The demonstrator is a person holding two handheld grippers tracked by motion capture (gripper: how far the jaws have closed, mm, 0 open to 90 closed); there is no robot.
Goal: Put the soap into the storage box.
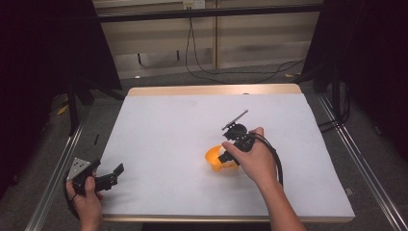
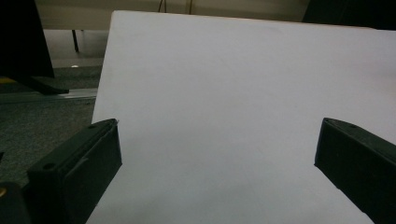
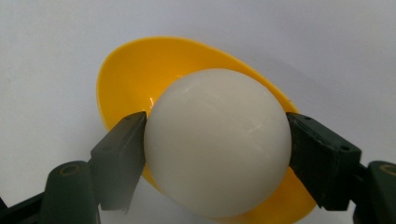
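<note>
The right gripper point(image 3: 217, 154) view shows its jaws pressed on a white ball point(image 3: 217, 144) over a yellow bowl point(image 3: 126, 79); the high view hides the ball. The left gripper point(image 2: 217, 154) is wide open, holding nothing.

White ball point(image 3: 217, 144) between my right gripper's point(image 3: 217, 156) jaws: smooth, semi-glossy, soft highlights. Yellow bowl point(image 3: 126, 74) under it: glossy, looks like plastic, bright glint inside. My jaws: matt black plastic, faintly grained. Table point(image 1: 168, 125) top: matt white, even, paper-like; far edge pale wood. Left gripper point(image 1: 111, 174): same matt black, with a dull grey plate point(image 1: 78, 168), metal-looking.
</note>
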